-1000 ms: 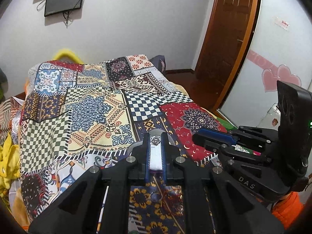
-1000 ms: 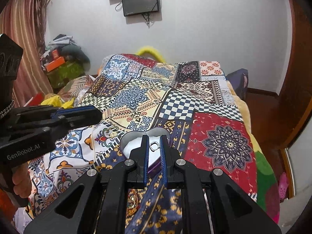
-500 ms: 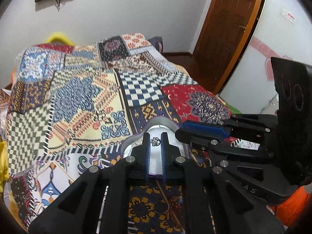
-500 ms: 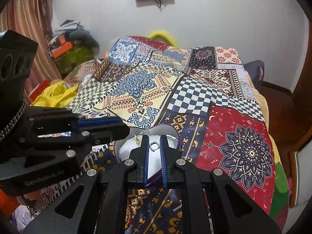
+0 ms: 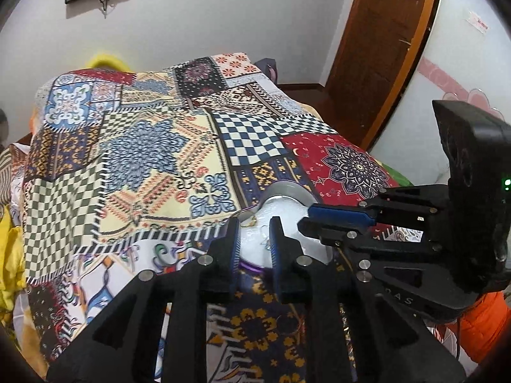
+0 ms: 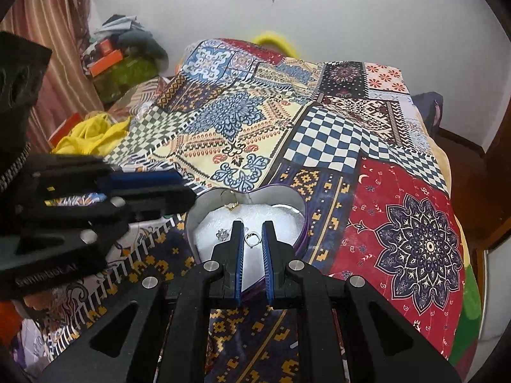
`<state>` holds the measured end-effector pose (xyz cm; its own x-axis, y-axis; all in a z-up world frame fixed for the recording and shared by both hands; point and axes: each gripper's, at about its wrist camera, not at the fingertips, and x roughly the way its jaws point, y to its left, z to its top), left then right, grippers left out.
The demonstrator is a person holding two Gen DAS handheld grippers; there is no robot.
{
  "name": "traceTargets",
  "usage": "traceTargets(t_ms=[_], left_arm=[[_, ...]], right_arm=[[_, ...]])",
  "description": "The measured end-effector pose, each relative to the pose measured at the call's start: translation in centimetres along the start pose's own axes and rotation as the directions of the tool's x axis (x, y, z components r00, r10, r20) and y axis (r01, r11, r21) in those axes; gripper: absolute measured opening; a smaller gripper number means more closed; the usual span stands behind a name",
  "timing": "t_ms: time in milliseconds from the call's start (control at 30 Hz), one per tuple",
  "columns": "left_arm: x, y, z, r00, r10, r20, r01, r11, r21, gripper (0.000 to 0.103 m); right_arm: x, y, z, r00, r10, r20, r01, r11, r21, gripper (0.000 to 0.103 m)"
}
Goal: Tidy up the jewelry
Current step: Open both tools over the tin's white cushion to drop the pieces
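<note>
A heart-shaped tin (image 6: 295, 206) with white padding sits on the patchwork bedspread; it also shows in the left wrist view (image 5: 287, 191). Inside lie a gold earring (image 6: 232, 206), a silver flower piece (image 6: 222, 233) and a silver ring (image 6: 252, 239). My right gripper (image 6: 252, 234) hovers over the tin, slightly open, with the silver ring between its fingertips; I cannot tell if it grips it. My left gripper (image 5: 254, 228) is open and empty over the tin's left lobe, by a gold earring (image 5: 250, 221).
The patchwork bedspread (image 6: 319, 134) covers the bed. Yellow cloth (image 6: 86, 134) and piled clutter (image 6: 121, 60) lie at the left. A wooden door (image 5: 383, 48) stands at the right. Each gripper shows in the other's view, the left (image 6: 95, 204) and the right (image 5: 383, 223).
My left gripper has opened and the small jewel it held between its tips is gone from them. Both grippers have come lower and closer over the tin.
</note>
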<state>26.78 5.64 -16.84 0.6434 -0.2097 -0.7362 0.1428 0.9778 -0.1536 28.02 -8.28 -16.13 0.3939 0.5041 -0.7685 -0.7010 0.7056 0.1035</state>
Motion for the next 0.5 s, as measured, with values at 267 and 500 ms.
traceTargets(t_ms=[267, 500], left_arm=[[-2.4, -0.1, -0.5, 0.999, 0.043, 0.025, -0.043, 0.999, 0.016, 0.030], [-4.7, -0.6, -1.2, 0.997, 0.065, 0.042, -0.066, 0.998, 0.019, 0.038]], right_arm=[[-1.9, 0.2, 0.0, 0.999, -0.030, 0.026, 0.030, 0.999, 0.020, 0.030], [-5.1, 0.3, -0.2, 0.993, -0.087, 0.078, 0.084, 0.995, 0.052, 0.034]])
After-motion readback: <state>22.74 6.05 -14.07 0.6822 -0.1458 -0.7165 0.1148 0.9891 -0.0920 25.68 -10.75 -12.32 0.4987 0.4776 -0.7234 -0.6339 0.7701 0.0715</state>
